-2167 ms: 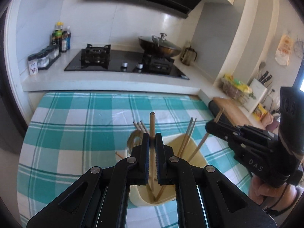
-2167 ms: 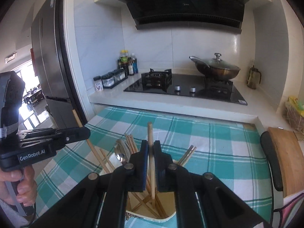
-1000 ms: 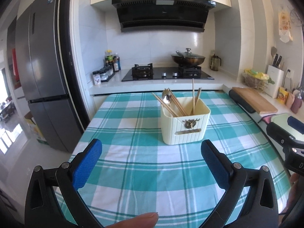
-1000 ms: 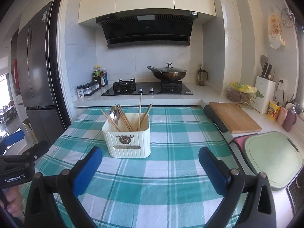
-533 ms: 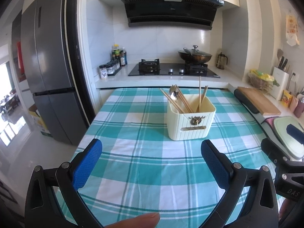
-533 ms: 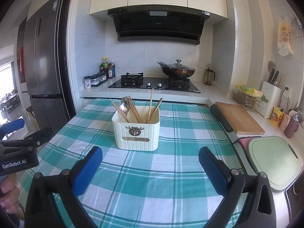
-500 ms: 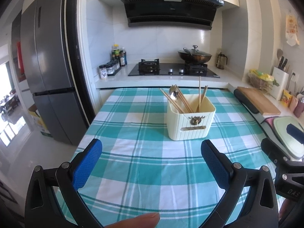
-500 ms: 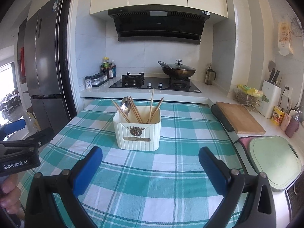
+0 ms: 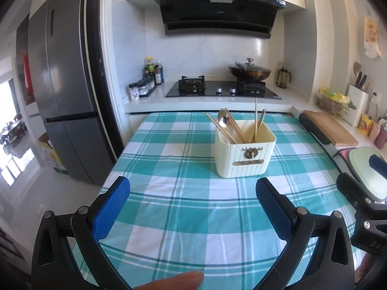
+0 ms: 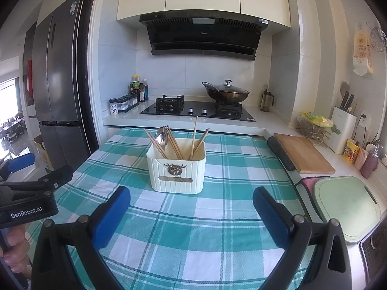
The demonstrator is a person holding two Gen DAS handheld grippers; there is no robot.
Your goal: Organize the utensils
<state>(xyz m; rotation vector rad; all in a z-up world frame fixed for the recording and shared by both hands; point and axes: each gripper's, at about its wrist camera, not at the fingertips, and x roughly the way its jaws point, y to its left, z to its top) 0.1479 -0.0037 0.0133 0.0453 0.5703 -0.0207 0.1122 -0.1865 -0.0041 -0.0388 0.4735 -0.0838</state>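
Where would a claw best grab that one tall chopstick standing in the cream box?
Probably the bare top of the tall wooden chopstick, coming straight down from above. It stands nearly upright, clear of the leaning bundle, with its lower end sunk in the ribbed cream plastic box.

White tiled wall, dark fridge frame left, black range hood upper centre, daylight possibly from a window far left.
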